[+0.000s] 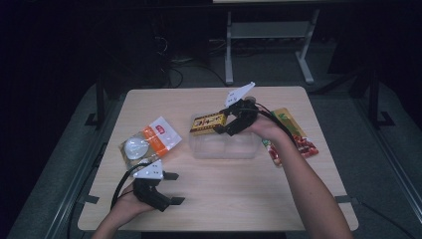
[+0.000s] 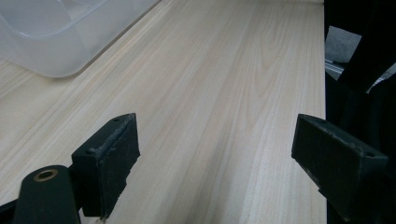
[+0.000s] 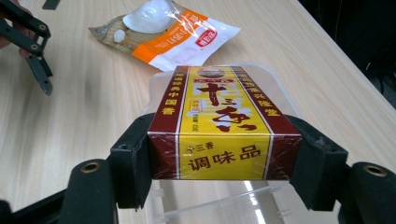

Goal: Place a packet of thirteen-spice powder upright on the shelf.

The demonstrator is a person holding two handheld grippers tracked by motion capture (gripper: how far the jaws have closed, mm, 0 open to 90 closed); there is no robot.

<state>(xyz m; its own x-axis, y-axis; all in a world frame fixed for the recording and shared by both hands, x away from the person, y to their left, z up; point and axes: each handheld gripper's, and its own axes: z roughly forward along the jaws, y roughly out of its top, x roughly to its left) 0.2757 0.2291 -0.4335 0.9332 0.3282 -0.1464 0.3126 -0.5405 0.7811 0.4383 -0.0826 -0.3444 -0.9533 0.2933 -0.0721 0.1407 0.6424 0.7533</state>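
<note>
A lab: lone wooden table (image 1: 219,199), dark floor cables (image 1: 171,62), metal frame legs (image 1: 229,50).

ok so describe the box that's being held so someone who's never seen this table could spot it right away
Start at the clear plastic tub in the middle of the wooden table. Just above its far left corner, the right hand-held gripper clamps a small flat box by its sides. It is the only rigid carton here, yellow with dark red borders and Chinese lettering, unlike the soft orange and white bag to the left.
</note>
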